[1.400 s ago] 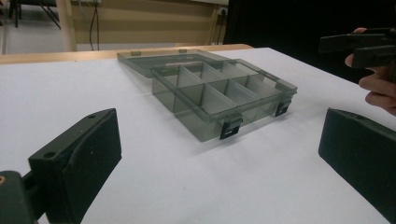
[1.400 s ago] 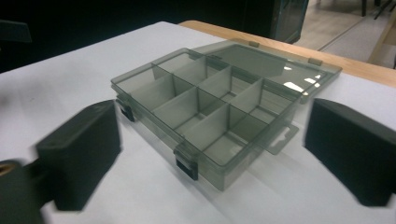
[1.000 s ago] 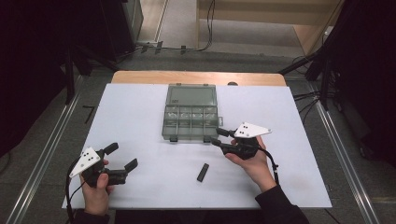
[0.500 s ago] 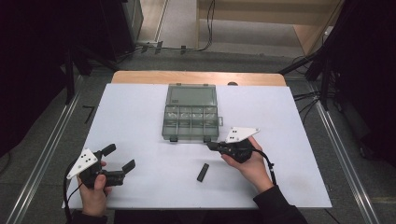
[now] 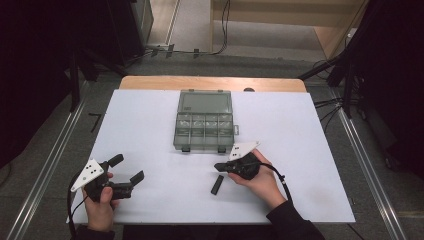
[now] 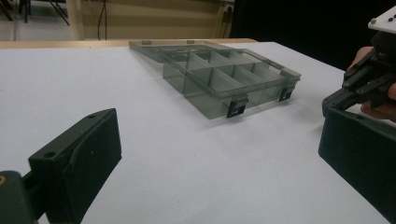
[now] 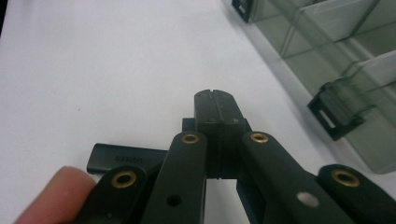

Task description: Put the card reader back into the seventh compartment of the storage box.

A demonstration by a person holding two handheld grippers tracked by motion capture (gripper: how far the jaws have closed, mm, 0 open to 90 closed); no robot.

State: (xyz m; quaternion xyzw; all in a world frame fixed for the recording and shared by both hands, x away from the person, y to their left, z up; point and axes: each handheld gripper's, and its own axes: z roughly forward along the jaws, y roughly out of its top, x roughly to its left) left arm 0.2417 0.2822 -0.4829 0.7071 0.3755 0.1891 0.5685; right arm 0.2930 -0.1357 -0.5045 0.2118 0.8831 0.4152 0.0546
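- Claw on the right (image 5: 218, 166) has just been closing; its jaws are now pressed together with nothing between them.
- Black stick (image 5: 217, 184) lies flat on the white tabletop (image 5: 300, 130), just under that claw.
- Left claw (image 5: 127, 169) gapes wide, holding nothing.
- Clear box (image 5: 204, 125) sits behind, lid open.

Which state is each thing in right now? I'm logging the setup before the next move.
Clear grey plastic compartment box: lid open, laid flat behind; compartments look empty.
Small black rectangular block: lying flat on the white table, not held.
Left gripper: jaws open, nothing between them.
Right gripper: jaws shut, empty, above the block.
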